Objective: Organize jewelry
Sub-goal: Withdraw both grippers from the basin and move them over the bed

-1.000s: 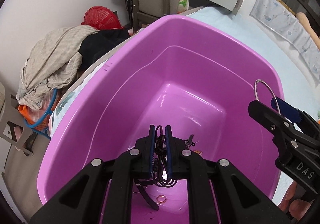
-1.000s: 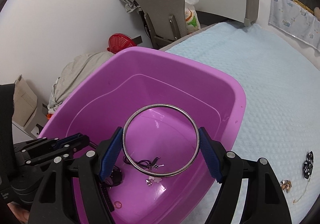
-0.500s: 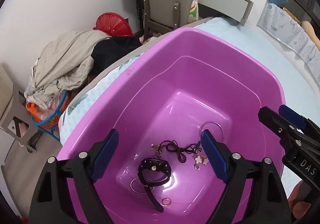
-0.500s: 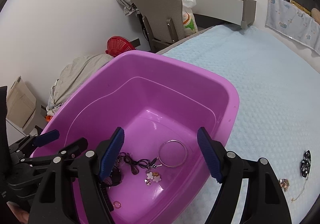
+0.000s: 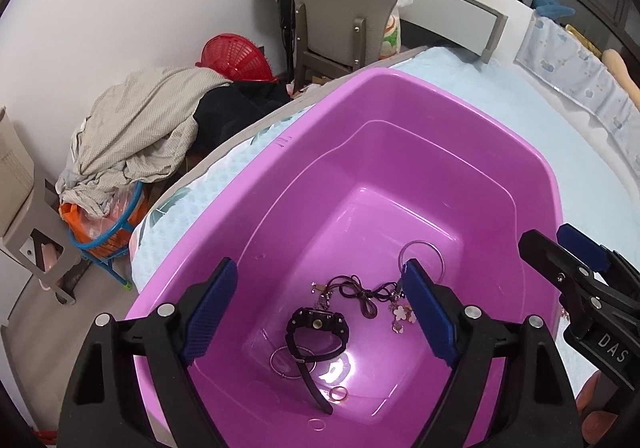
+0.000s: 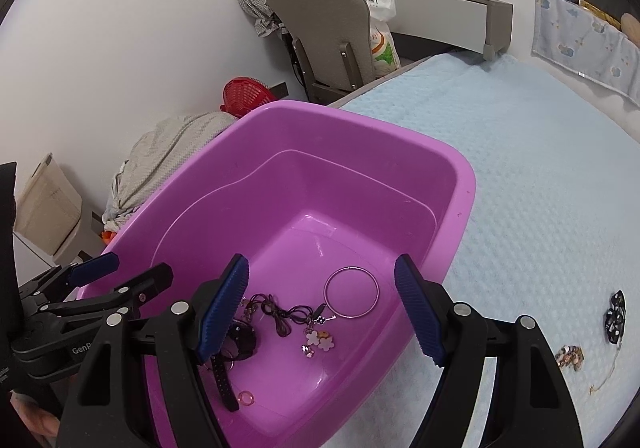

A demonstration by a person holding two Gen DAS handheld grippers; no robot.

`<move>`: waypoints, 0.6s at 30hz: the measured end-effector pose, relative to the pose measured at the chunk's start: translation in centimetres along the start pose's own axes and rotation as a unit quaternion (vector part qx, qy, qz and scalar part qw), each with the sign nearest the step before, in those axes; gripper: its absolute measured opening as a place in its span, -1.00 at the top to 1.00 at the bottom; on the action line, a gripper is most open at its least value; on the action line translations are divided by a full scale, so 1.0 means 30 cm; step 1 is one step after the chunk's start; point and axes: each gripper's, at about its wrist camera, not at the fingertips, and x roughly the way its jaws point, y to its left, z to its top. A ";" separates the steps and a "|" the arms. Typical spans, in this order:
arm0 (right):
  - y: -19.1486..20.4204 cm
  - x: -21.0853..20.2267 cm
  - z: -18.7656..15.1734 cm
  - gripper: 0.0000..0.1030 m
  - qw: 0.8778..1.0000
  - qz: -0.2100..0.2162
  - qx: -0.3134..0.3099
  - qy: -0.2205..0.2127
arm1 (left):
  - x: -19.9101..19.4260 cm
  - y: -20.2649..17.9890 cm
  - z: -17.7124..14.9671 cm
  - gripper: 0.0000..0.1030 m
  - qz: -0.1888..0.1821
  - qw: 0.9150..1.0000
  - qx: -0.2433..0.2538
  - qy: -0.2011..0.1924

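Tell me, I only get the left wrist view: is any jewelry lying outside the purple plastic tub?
Observer: Yes. The right wrist view shows a black bow-shaped piece on the light blue quilted bed cover, right of the purple plastic tub.
Operator: Anything else out there?
Observer: A small brownish beaded piece lies between the bow and the tub.
Operator: Are the right tongs free to fetch them?
Observer: Yes, the right tongs stand open with nothing between the pads.
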 end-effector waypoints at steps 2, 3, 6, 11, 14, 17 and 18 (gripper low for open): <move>0.006 -0.014 -0.007 -0.40 1.000 0.000 -0.001 -0.002 | -0.019 -0.005 -0.010 -0.60 0.001 1.000 0.003 -0.006; 0.008 -0.025 -0.011 -0.40 1.000 -0.001 -0.003 -0.004 | -0.029 -0.005 -0.016 -0.60 0.001 1.000 0.005 -0.008; 0.014 -0.051 -0.028 -0.40 1.000 -0.008 -0.010 -0.009 | -0.046 -0.006 -0.030 -0.60 -0.008 1.000 0.006 -0.006; 0.015 -0.117 -0.075 -0.40 1.000 -0.009 -0.007 -0.026 | -0.095 -0.002 -0.061 -0.60 -0.009 1.000 0.009 -0.017; 0.002 -0.160 -0.110 -0.40 0.999 -0.001 0.008 -0.035 | -0.123 -0.002 -0.084 -0.60 -0.014 1.000 0.009 -0.021; -0.006 -0.208 -0.153 -0.40 0.999 0.000 0.013 -0.045 | -0.148 -0.010 -0.113 -0.60 -0.020 0.999 0.012 -0.024; -0.008 -0.226 -0.169 -0.40 0.999 -0.001 0.013 -0.049 | -0.156 -0.016 -0.121 -0.60 -0.022 0.999 0.014 -0.024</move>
